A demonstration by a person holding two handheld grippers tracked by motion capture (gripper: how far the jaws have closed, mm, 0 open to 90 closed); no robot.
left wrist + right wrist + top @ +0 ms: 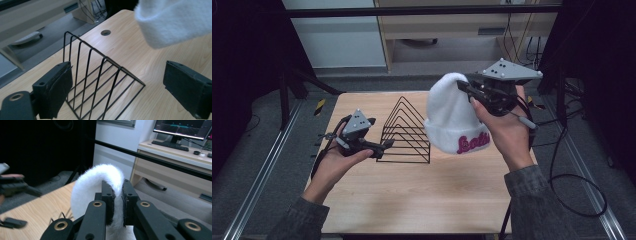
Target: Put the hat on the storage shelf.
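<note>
My left gripper (384, 146) hangs with its jaws wide apart and nothing in them beside the black wire rack (406, 132), while my right gripper (463, 86) is clamped on the white beanie (452, 117), dangling above the table (412, 190).

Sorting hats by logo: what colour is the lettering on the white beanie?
Pink, on the beanie cuff; the high view shows it best.

Right tool (462, 86) holds white beanie (452, 120) above wire rack (406, 131).
</note>
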